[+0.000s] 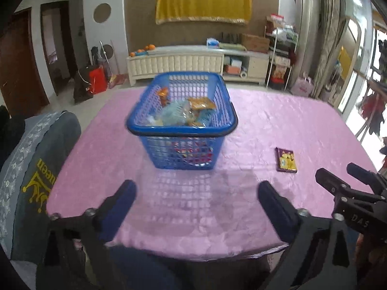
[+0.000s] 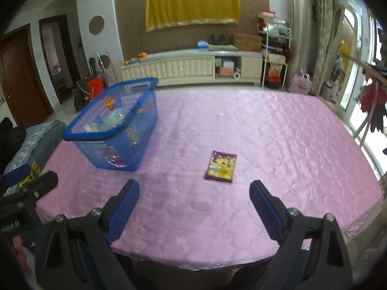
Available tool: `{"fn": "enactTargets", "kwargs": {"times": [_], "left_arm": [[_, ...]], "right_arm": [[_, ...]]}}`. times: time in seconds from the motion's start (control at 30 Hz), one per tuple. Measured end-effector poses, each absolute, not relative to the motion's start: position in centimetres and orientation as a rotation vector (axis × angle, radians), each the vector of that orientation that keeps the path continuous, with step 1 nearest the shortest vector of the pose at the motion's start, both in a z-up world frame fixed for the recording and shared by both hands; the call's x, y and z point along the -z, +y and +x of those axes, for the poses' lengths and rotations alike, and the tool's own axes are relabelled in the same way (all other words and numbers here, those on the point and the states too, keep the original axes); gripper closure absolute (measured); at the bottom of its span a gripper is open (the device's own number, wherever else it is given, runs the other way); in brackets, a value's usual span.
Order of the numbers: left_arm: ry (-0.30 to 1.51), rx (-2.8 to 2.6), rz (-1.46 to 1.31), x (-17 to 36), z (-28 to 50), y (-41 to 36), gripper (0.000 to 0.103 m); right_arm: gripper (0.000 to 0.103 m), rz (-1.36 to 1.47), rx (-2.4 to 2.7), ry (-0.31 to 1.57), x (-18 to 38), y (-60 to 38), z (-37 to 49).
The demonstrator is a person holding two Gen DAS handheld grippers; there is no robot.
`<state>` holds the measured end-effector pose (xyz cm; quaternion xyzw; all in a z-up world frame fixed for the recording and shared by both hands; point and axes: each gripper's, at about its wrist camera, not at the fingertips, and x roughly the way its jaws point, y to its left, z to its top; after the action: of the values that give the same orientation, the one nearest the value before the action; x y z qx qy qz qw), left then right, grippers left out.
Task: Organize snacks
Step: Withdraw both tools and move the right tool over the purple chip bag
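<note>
Both black tongs, left gripper (image 1: pixel 197 194) and right gripper (image 2: pixel 194 193), gape empty above the pink quilted tablecloth (image 2: pixel 266 133); purple-and-yellow flat snack packet (image 2: pixel 220 166) lies beside the blue plastic mesh basket (image 1: pixel 181 126) of snacks

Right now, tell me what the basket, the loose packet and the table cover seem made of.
Basket: likely moulded blue plastic, shown by its open grid walls.
Packet: probably glossy plastic film, lying flat, purple and yellow print.
Table cover: pink, seemingly satiny quilted fabric, with sheen and puckered stitching.
</note>
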<state>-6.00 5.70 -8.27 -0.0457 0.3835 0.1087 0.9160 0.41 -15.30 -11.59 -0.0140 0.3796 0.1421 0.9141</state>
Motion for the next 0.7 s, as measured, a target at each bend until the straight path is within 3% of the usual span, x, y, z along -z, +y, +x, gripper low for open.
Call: {"fn": "enactTargets", "kwargs": {"times": [0.7], "left_arm": [[0.93,-0.306,-0.161,16.2,2.9,3.0,0.0]], "right_arm": [[0.009,-0.092,-0.27,0.962,19.8,-17.0,9.8]]}}
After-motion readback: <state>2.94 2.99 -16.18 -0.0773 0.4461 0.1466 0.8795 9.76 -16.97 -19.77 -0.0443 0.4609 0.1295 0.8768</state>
